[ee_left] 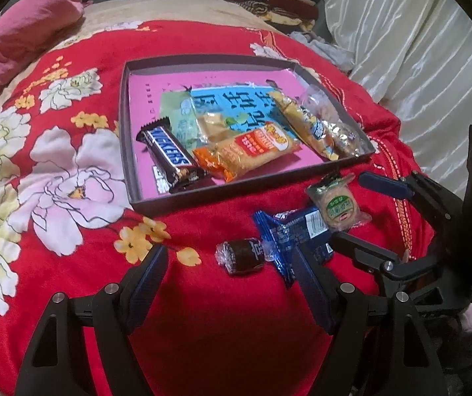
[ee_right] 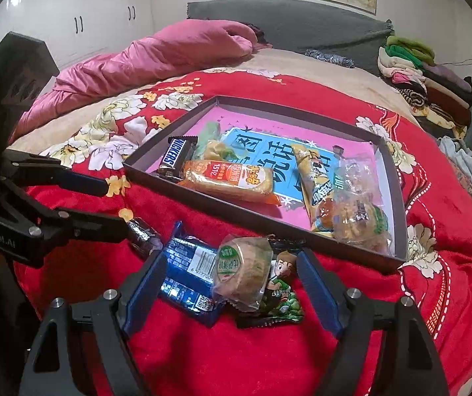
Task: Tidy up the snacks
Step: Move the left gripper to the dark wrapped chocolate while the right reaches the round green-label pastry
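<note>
Roughly half the snacks are sitting in the shallow grey cardboard box lid with the pink printed floor (ee_left: pixel 130 178); the rest are lying on the red floral plush blanket (ee_left: pixel 70 99) outside it.

Done, counting in the box: five, as far as I can tell.
- one brown Snickers bar (ee_left: pixel 169 156), at about 8 o'clock in the box
- one orange-wrapped rectangular cracker pack (ee_left: pixel 249 151), just right of it
- one small clear-wrapped yellowish piece (ee_left: pixel 211 130) behind those two
- one long yellow stick-shaped packet (ee_left: pixel 305 125) towards 3 o'clock
- one clear-wrapped round pastry (ee_right: pixel 361 222) in the near right corner; there may be a second clear wrapper behind it, hard to separate

Left, outside at the box's 6 o'clock: four.
- one small dark brown candy in clear twist wrap (ee_left: pixel 242 255)
- one blue foil biscuit pack (ee_right: pixel 186 277)
- one round pale cake in clear wrap with a green label (ee_right: pixel 240 272), lying partly on the blue pack
- one dark packet with a cartoon boy print (ee_right: pixel 280 292), under the round cake

The left gripper (ee_left: pixel 229 280) is hovering wide and empty, the brown candy lying between and just ahead of its fingertips. The right gripper (ee_right: pixel 232 283) is also standing wide, bracketing the blue pack and round cake, pads not pressing either.

My read: both are lining up for pickups, nothing gripped yet.
</note>
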Demonstrator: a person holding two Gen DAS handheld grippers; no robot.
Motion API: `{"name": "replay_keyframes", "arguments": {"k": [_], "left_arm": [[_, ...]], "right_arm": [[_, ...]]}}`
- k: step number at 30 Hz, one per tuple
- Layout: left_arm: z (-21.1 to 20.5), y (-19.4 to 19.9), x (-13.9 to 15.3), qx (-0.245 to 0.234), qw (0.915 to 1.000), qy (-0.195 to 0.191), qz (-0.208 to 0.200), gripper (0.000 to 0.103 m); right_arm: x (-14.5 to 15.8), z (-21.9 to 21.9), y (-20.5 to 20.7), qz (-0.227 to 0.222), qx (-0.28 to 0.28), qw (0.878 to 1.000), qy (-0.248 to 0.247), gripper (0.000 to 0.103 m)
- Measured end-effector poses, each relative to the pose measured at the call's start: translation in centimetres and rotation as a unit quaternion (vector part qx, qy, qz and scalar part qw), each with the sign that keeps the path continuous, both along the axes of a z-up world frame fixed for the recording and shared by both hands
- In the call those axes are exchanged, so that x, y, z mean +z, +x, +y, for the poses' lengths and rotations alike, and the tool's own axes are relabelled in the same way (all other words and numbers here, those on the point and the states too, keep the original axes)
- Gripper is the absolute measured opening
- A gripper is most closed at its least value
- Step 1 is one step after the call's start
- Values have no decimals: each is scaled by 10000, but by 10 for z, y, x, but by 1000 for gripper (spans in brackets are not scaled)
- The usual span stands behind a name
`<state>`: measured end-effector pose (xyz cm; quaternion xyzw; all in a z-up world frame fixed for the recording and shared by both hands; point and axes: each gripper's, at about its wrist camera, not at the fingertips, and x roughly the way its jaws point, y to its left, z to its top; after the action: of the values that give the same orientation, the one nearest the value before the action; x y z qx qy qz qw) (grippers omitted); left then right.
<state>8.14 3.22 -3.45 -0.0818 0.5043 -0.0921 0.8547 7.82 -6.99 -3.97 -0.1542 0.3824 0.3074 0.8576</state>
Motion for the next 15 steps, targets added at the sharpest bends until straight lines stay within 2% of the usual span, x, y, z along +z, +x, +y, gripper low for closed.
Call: {"name": "replay_keyframes", "arguments": {"k": [9,15], "left_arm": [[-1,1,-9,23,9999,-49,124,78],[1,2,-14,21,9997,-186,146,78]], "right_arm": [[-5,0,3,81,17,10000,-5,77],[-7,0,6,143,44,9999,21,67]]}}
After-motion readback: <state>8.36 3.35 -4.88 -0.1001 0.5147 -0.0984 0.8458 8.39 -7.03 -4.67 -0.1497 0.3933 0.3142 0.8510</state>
